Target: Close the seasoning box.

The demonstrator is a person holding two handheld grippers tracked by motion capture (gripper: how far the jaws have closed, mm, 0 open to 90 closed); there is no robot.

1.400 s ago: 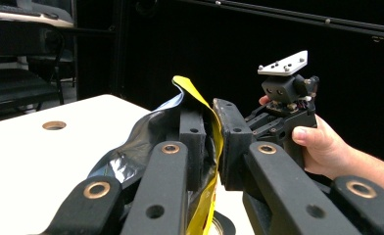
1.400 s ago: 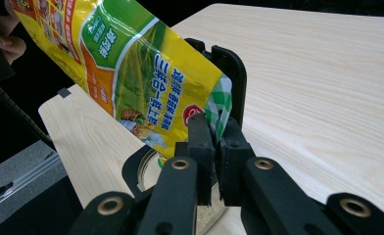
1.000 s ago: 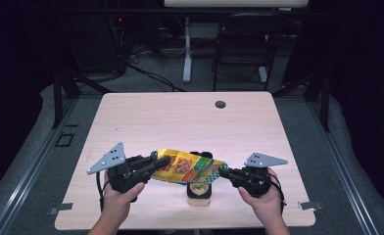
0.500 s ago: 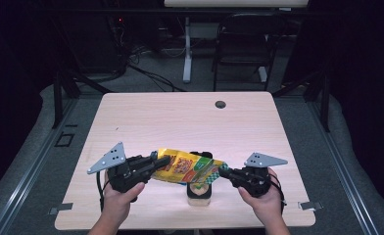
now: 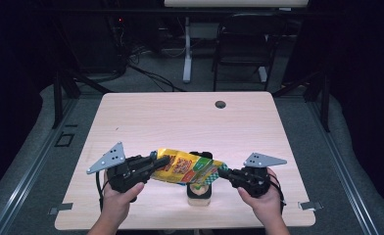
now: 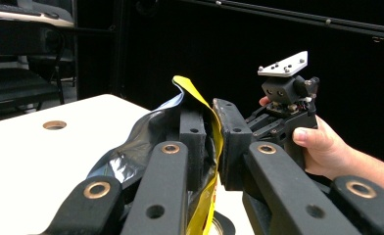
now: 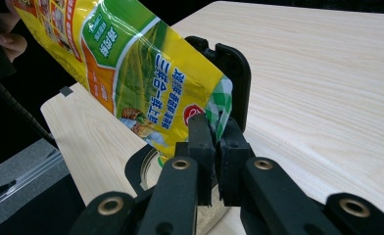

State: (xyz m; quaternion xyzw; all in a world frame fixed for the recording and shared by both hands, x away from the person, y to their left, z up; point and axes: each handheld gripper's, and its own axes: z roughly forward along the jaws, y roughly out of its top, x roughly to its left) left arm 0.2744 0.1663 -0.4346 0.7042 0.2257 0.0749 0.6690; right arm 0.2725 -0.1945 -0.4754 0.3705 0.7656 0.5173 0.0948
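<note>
The yellow snack bag (image 5: 185,167) hangs in the air between the two grippers, stretched lengthwise and tilted, its printed face up in the high view. The left gripper (image 5: 156,163) is clamped on the bag's opened end; in the left gripper view its jaws pinch the yellow edge, with the silvery inside (image 6: 131,147) of the bag showing beside them. The right gripper (image 5: 223,172) is clamped on the opposite end, its jaws pressed together on the green checked corner (image 7: 220,110). Just below the bag, between the grippers, a round container (image 5: 199,189) in a black holder (image 5: 200,155) stands on the wooden table (image 5: 180,117). A small round hole (image 5: 220,104) sits near the table's far edge.
</note>
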